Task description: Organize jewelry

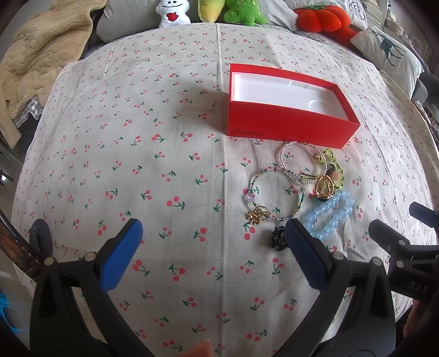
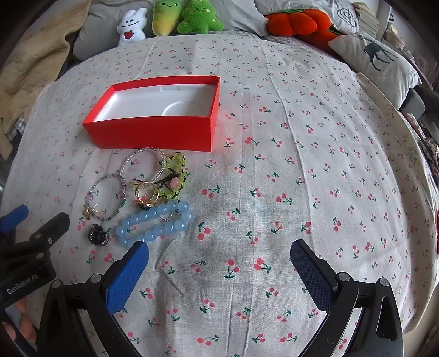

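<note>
An open red box [image 1: 288, 129] [image 2: 153, 131] with a white, empty inside stands on the cherry-print cloth. In front of it lies a heap of jewelry: a clear bead bracelet [image 1: 285, 158] [image 2: 162, 156], a green bead bracelet with charms [image 1: 253, 182] [image 2: 124, 203], a yellow-green bead piece [image 2: 177, 160], gold rings [image 1: 325, 186] [image 2: 146, 195], a light blue bead bracelet [image 1: 329, 217] [image 2: 153, 222] and a small black hair claw [image 1: 278, 237] [image 2: 97, 234]. My left gripper [image 1: 214, 236] is open, its right finger beside the claw. My right gripper [image 2: 219, 255] is open, its left finger just below the blue bracelet.
Plush toys [image 2: 189, 16], an orange plush pumpkin [image 2: 299, 20] and pillows [image 2: 376, 60] line the far edge of the bed. A beige blanket [image 1: 35, 60] is heaped at the far left. The cloth [image 2: 301, 164] spreads out to the right of the jewelry.
</note>
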`<state>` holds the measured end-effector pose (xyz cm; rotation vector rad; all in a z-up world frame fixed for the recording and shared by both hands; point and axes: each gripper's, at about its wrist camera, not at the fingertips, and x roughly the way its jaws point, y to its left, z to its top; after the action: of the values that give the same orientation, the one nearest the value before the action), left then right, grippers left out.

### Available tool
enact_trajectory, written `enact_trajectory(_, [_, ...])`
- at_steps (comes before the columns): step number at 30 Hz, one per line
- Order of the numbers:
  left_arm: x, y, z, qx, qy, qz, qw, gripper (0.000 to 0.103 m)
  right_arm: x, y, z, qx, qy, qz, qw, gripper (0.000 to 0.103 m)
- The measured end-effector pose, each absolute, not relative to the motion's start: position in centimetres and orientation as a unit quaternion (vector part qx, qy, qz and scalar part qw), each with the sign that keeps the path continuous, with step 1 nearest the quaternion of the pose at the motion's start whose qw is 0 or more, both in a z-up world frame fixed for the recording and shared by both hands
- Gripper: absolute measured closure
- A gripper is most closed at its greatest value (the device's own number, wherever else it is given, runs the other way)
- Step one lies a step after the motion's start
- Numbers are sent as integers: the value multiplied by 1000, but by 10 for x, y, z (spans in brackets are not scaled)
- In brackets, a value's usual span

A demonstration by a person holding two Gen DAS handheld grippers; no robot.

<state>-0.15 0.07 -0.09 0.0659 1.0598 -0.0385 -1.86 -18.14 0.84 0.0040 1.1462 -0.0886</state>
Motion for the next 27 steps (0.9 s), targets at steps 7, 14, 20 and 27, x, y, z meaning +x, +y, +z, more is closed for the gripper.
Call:
enact_trajectory(7, [2, -15, 1, 30, 507, -22, 861, 0, -19, -183, 7, 3, 543, -43, 839, 0])
enact_trajectory(14, [7, -24, 11, 32, 509, -64, 858, 0, -12, -184, 14, 3, 539, -34, 842, 0])
enact_trajectory(20, [30, -22, 17, 22, 556, -93, 826, 0, 9, -191, 27, 23, 542, -1, 840, 0])
enact_trajectory(27, [56, -11, -4, -24, 588, -114, 800, 15, 48, -198, 15, 64, 592, 34, 803, 0])
